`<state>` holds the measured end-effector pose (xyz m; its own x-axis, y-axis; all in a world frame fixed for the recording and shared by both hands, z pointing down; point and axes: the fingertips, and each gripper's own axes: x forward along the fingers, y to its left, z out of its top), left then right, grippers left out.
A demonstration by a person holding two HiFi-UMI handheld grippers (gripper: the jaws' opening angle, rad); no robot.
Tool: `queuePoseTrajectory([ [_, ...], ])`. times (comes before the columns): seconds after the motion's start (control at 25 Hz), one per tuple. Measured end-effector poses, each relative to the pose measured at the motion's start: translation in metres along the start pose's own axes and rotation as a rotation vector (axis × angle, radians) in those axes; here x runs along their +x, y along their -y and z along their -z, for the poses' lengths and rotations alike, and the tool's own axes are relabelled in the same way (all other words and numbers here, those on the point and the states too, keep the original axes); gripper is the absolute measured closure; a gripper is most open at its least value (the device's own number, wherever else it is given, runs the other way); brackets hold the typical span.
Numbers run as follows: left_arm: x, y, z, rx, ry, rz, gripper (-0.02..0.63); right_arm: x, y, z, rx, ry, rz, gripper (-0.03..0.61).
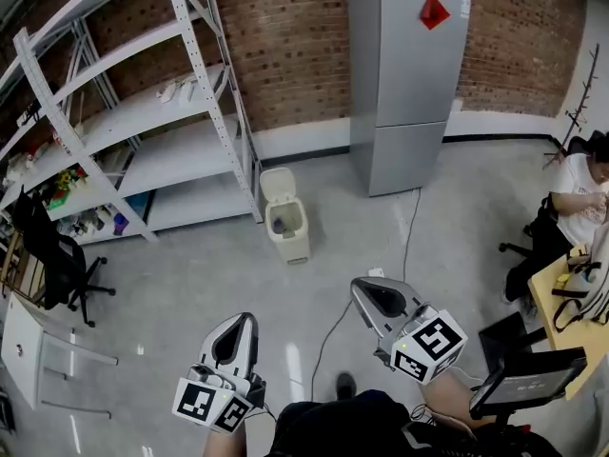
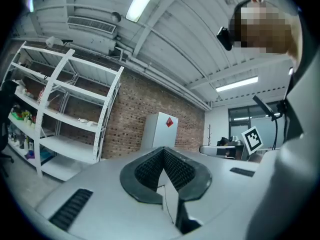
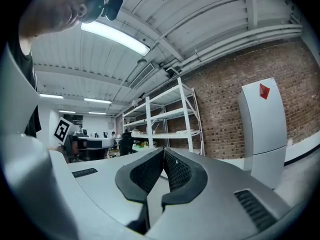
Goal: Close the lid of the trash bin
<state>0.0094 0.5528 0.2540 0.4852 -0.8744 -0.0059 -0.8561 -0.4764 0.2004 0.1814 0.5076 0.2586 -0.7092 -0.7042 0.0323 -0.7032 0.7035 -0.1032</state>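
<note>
A small cream trash bin [image 1: 289, 232] stands on the grey floor by the corner of the white shelving, and its lid [image 1: 277, 185] is tipped up and open. Both grippers are held low and near me, well short of the bin. The left gripper [image 1: 245, 319] is shut, its black pads meeting at the tips with nothing between them; the left gripper view shows its tips [image 2: 163, 149] pointing at the brick wall. The right gripper [image 1: 356, 284] is shut and empty too, its tips [image 3: 164, 150] closed. Neither gripper view shows the bin.
A tall grey fridge [image 1: 409, 74] stands against the brick wall right of the bin. White shelving [image 1: 143, 131] fills the left, with a black office chair [image 1: 57, 260] and a white table [image 1: 24, 341] nearby. A cable [image 1: 411, 227] crosses the floor. A seated person [image 1: 571, 208] and a monitor [image 1: 528, 374] are at right.
</note>
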Motion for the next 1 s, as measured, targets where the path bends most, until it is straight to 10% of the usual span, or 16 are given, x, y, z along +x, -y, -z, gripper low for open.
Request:
queuePoseTrajectory([
  [0.56,0.105,-0.059,0.001,-0.015,-0.023,-0.03,0.615,0.085,0.097,0.007,0.045,-0.003,0.014,0.571],
  [1.0,0.205,-0.21,-0.019,-0.041,0.024,-0.019,0.615,0.246,0.155,0.002,0.029,-0.046,0.069,0.571],
])
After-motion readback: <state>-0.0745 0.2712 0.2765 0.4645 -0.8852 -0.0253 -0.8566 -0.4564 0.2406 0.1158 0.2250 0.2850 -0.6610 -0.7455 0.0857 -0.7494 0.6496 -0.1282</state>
